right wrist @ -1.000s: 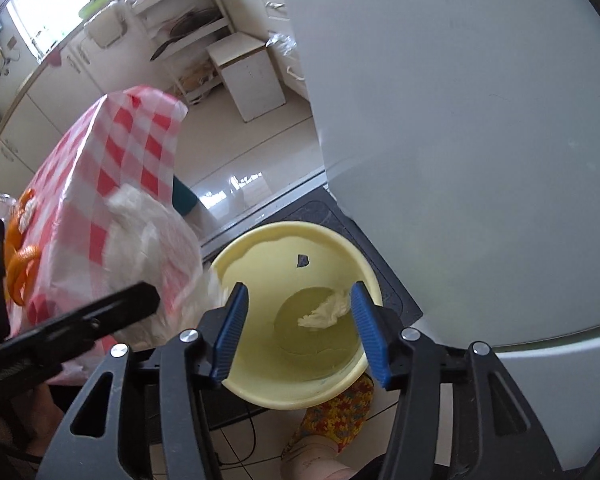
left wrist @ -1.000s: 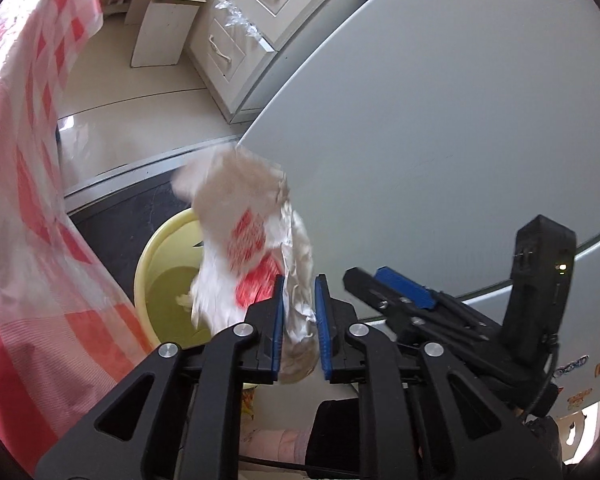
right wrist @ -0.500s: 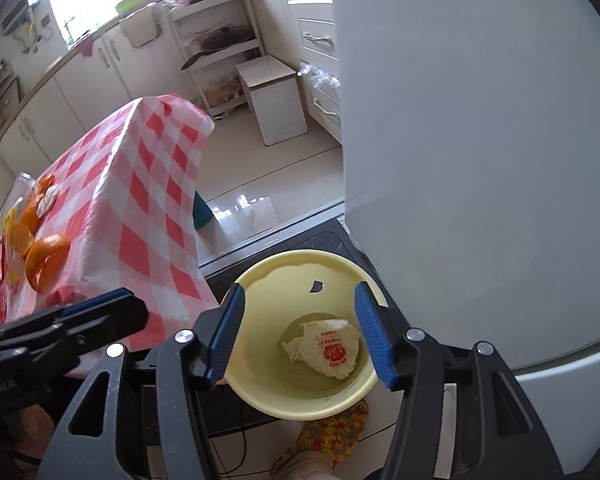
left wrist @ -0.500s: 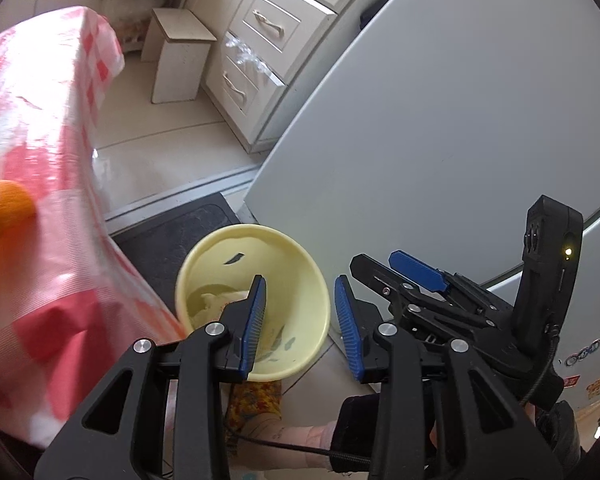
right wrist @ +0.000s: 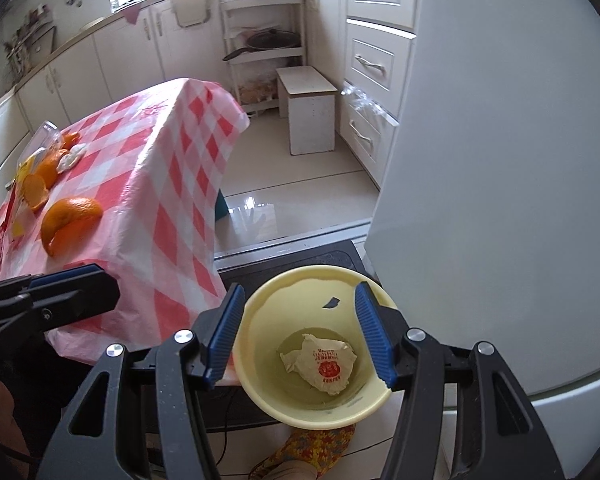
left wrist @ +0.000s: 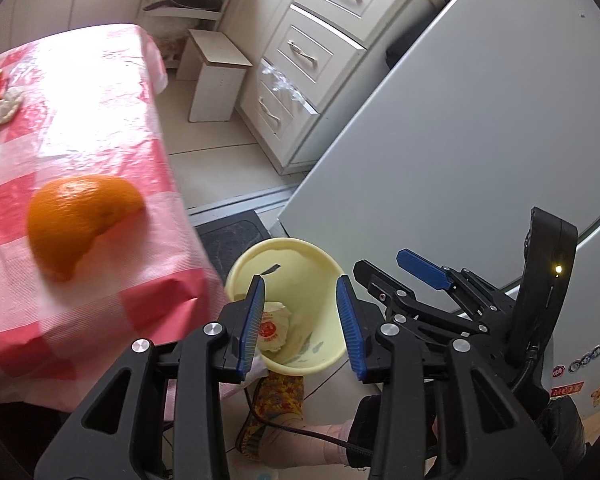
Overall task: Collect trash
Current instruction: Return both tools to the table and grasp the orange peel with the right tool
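From your left wrist, the left gripper (left wrist: 300, 316) hangs spread and empty above the yellow bin (left wrist: 324, 276); the orange peel (left wrist: 80, 220) lies on the checked tablecloth (left wrist: 120, 128), up and left of the bin — probably light, curved and springy, so pinch across its thin rim. From your right wrist, the right gripper (right wrist: 300, 340) is likewise spread over the bin (right wrist: 260, 308), holding nothing; a crumpled wrapper (right wrist: 324, 364) sits at the bin's bottom, and more peel scraps (right wrist: 40, 180) lie on the cloth, well left of it.

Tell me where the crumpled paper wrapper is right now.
The crumpled wrapper lies at the bottom of the yellow bin on the floor, between the checked table and the fridge; the right wrist view looks straight down on it.
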Tool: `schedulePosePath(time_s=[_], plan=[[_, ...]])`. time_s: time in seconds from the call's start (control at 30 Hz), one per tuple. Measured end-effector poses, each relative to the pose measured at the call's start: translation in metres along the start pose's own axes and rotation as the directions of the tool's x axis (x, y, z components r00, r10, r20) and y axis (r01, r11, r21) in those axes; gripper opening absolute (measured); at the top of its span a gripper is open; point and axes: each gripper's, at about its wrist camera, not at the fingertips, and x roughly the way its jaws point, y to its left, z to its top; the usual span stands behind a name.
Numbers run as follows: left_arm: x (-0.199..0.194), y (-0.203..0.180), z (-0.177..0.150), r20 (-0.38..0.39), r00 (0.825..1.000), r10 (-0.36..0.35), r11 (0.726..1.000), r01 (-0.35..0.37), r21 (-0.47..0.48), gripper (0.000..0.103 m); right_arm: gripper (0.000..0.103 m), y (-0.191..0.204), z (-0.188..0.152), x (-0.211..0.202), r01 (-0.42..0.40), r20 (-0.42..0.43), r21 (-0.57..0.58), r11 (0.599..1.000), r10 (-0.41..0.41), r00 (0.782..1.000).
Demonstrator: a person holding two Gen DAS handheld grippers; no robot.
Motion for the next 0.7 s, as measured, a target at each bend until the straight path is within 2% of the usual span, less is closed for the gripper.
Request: schedulePosePath(time_s=[0.27,0.47,0.57,0.7], plan=[[-0.03,0.014,-0.012,0.04,0.999,0.02,0.999,-0.019,-0.03,0.038,0.059,0.02,0.004,-0.001,-0.008,0.021,-0.055,0.998,0.009,1.0],[-0.062,0.039,-0.021,0.086,0.993,0.077,0.995,-0.07,-0.078,0.042,0.063,0.043,0.007,-0.001,-0.047,0.046,-0.109,0.993,0.052,0.998],[-0.086,0.06,-0.025,0.12,0.985,0.121,0.987,-0.107,-0.124,0.045,0.066,0.06,0.008,0.0,-0.081,0.057,-0.149,0.986,0.09,0.994],[-0.124,0.097,-0.034,0.163,0.964,0.211,0.962,-0.174,-0.211,0.049,0.067,0.081,0.009,-0.003,-0.132,0.071,-0.194,0.972,0.148,0.986]])
